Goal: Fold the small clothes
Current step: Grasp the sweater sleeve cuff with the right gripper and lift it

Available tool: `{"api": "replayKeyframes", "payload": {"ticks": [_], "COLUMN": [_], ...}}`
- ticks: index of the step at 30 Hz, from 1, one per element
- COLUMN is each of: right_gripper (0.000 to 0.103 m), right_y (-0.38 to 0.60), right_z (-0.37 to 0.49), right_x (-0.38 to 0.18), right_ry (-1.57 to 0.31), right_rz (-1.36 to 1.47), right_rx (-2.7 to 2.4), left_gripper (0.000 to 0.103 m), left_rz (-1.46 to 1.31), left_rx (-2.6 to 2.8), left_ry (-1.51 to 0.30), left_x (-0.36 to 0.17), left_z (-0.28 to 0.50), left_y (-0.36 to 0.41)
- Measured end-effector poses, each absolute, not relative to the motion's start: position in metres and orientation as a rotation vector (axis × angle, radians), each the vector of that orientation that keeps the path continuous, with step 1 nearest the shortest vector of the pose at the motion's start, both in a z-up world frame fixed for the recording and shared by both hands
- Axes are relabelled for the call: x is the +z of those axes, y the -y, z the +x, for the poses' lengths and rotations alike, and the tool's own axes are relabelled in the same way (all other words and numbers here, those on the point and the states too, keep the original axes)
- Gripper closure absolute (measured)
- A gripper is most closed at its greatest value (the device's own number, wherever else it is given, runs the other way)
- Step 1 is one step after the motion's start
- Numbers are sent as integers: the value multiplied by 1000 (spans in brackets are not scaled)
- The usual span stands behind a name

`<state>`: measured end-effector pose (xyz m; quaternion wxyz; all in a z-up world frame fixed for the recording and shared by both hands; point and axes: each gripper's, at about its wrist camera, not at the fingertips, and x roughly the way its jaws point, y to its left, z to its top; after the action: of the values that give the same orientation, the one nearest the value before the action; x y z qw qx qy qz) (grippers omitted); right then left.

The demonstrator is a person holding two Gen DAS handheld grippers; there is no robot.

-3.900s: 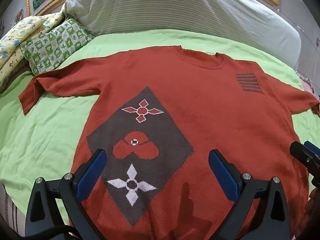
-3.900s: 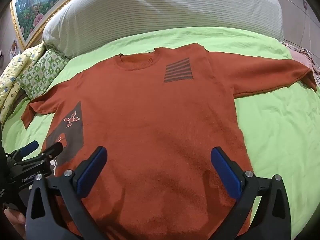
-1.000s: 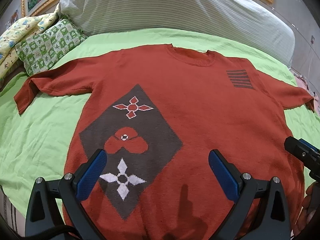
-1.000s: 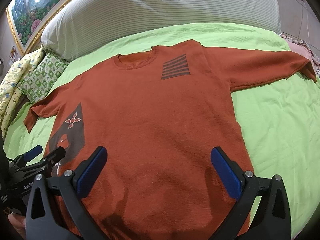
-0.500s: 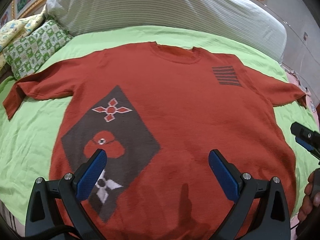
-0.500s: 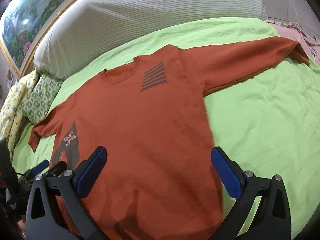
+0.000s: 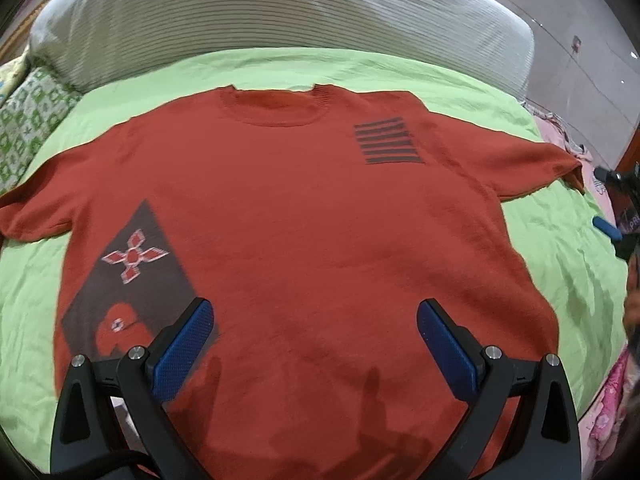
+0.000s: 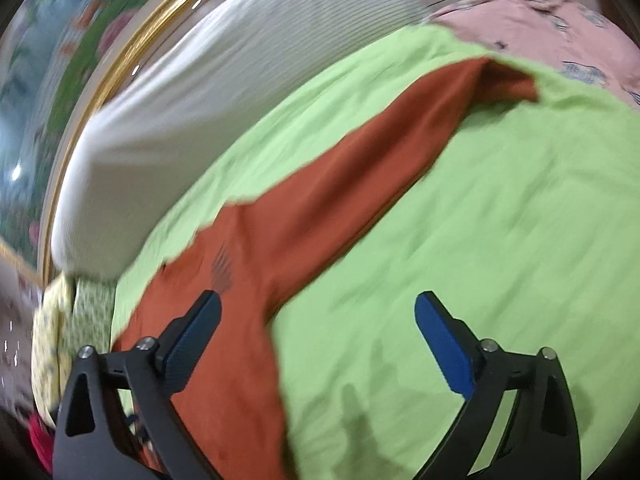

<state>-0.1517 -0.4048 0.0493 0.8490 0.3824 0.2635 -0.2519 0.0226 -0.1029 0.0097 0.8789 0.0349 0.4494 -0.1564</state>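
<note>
A rust-orange knit sweater (image 7: 304, 216) lies flat, front up, on a lime-green bedsheet (image 7: 560, 264), both sleeves spread out. It has a dark diamond patch with flower motifs at lower left and dark stripes on the chest. My left gripper (image 7: 314, 332) is open and empty, hovering over the sweater's lower body. My right gripper (image 8: 316, 326) is open and empty, over the sheet beside the sweater's right side, facing its right sleeve (image 8: 380, 160). The right gripper also shows in the left wrist view (image 7: 616, 216) at the far right edge.
A large striped grey-white pillow (image 7: 280, 16) lies across the head of the bed. Green patterned cushions (image 7: 24, 128) sit at the far left. Pink floral bedding (image 8: 560, 24) lies beyond the sheet's right edge. A gold-framed picture (image 8: 80, 40) hangs behind the pillow.
My right gripper has swung right, off the sweater body toward the right sleeve and the sheet. My left gripper has shifted right, so the diamond patch now sits at the left.
</note>
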Motion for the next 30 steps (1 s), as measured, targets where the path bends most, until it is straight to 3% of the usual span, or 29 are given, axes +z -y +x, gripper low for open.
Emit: {"api": "replayKeyframes", "payload": {"ticks": [7, 16, 21, 24, 25, 26, 30], "right_gripper": [18, 22, 37, 66, 87, 96, 97], "right_y": [515, 581, 601, 617, 620, 620, 581], "right_z": [-176, -168, -164, -162, -161, -159, -131], "right_x": [52, 33, 24, 18, 18, 20, 60], "right_ry": [-462, -420, -380, -367, -369, -367, -326], "right_rz": [936, 1002, 1047, 1069, 1064, 1058, 904], "right_rx": [-694, -740, -730, -750, -768, -772, -680], "left_gripper": [1, 1, 1, 1, 1, 1, 7], "left_rz": [79, 82, 91, 75, 66, 60, 48], "left_rx": [-303, -273, -247, -206, -194, -185, -190], "left_ry": [-961, -978, -1006, -1028, -1037, -1047, -1076], "left_x": [1, -7, -22, -33, -36, -40, -45], "left_z": [52, 113, 129, 136, 138, 140, 141], "left_y": [119, 137, 131, 116, 111, 107, 93]}}
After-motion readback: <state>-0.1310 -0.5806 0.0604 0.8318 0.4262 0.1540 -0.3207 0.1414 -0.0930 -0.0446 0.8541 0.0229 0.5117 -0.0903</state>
